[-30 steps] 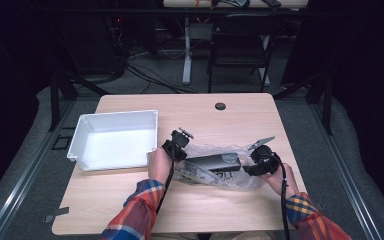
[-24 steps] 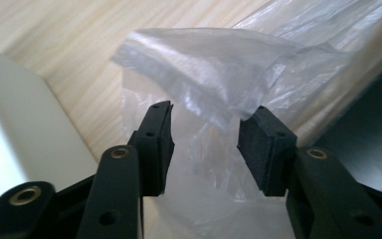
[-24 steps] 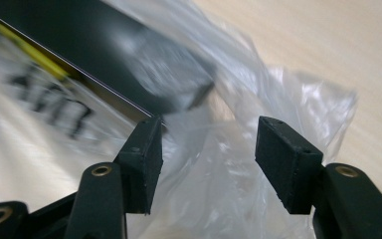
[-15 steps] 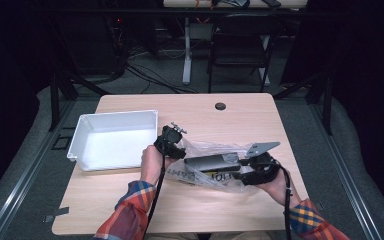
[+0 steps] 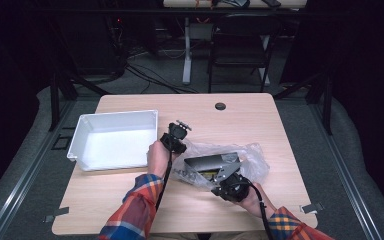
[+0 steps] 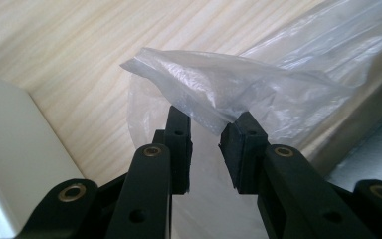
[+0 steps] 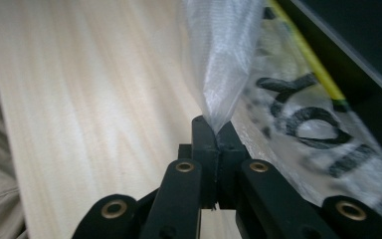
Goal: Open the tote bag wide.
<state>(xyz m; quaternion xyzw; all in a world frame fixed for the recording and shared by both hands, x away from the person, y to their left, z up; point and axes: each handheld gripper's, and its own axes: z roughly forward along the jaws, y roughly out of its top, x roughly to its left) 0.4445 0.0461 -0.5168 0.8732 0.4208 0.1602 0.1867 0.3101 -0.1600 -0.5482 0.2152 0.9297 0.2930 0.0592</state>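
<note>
I'm opening the plastic bag (image 5: 215,167) that lies on the wooden bench (image 5: 260,120) right of the white tray (image 5: 112,142), a dark room with a chair behind. My right claw (image 7: 214,130) is clenched on its film; my left claw (image 6: 206,132), just closing, stands parted at a fold, unpinched. Next I judge: pinch left, pull apart.

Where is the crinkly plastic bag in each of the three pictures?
High view: the plastic bag lies right of centre on the table, between both grippers.
Left gripper view: it fills the upper right, its flap hanging between the open jaws.
Right gripper view: it rises from the shut jaws at top centre, with printed letters at right.
Shared landmark: the wooden table.
</note>
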